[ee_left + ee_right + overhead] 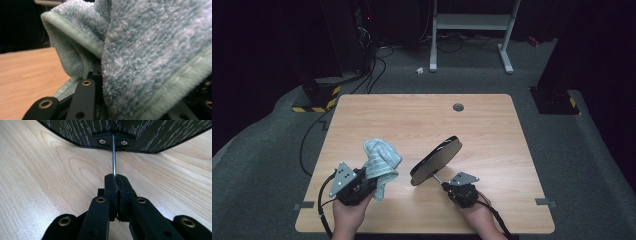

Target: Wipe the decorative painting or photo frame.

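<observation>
A fluffy pale green-blue towel (381, 160) is bunched up over the near left of the wooden table (412, 115). My left gripper (371, 181) is shut on it. In the left gripper view the towel (150, 50) drapes over the jaws and hides their tips. A black oval disc (435, 160) is tilted above the table on a thin metal rod (438, 178). My right gripper (445, 186) is shut on the end of that rod. In the right gripper view the rod (114, 157) runs from my right gripper (117, 178) up into a screwed bracket under the disc (140, 132).
A round cable hole (458, 107) sits near the table's far edge. On the floor beyond stand a white frame (472, 30) and a stand with a yellow-black striped base (319, 102), with cables (369, 75) beside it. Bare wood (50, 182) lies under the disc.
</observation>
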Motion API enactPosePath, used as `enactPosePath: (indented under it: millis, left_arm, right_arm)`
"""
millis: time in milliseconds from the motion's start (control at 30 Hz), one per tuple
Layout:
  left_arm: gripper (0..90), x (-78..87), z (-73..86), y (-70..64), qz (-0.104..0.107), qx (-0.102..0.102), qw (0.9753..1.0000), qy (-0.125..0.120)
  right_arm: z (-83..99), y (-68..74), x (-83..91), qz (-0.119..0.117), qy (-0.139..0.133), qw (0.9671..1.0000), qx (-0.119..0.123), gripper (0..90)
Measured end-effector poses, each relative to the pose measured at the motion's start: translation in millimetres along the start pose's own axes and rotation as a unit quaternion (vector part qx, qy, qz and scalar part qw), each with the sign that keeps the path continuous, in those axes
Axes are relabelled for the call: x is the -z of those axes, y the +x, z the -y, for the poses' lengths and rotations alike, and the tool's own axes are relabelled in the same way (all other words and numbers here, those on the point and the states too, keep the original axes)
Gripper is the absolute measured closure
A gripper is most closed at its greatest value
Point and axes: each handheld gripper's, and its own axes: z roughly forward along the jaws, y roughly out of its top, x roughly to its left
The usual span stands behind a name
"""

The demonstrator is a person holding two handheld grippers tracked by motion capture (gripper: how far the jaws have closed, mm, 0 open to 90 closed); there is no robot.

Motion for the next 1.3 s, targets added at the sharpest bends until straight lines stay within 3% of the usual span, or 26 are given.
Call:
enactPosePath:
  millis: [233,400,600,767,867,1067,1300]
  left_arm:
    - [69.5,2.8,-26.1,-17.3,0.012,-0.016,0.9994,-0.027]
    - [69.5,-4.1,-46.5,-35.5,0.020,-0.034,0.9985,-0.039]
    - [69.5,-25.7,-67.7,-60.4,0.044,-0.052,0.9966,-0.045]
    - [69.5,-50.3,-83.7,-83.1,0.067,-0.070,0.9946,-0.036]
    - [69.6,-64.4,-90.4,-95.2,0.069,-0.085,0.9934,-0.034]
    - [69.9,-81.2,-87.0,-108.8,0.069,-0.112,0.9912,-0.016]
    - [70.0,-72.1,-70.4,-97.3,0.063,-0.105,0.9924,-0.010]
  right_arm:
    - [0.1,0.3,-0.1,0.000,0.000,1.0000,-0.001,87.2]
    - [0.1,1.3,0.1,0.003,0.001,1.0000,0.000,87.4]
    - [0.2,1.0,0.1,0.003,0.001,1.0000,0.000,87.3]
    - [0.1,1.3,0.0,0.003,0.000,1.0000,-0.001,87.3]
    - [0.0,0.9,0.0,0.004,-0.001,1.0000,0.003,87.3]
    - [0.0,1.4,0.1,0.004,0.000,1.0000,-0.001,87.4]
    - [0.1,1.7,0.2,0.005,0.001,1.0000,0.003,87.4]
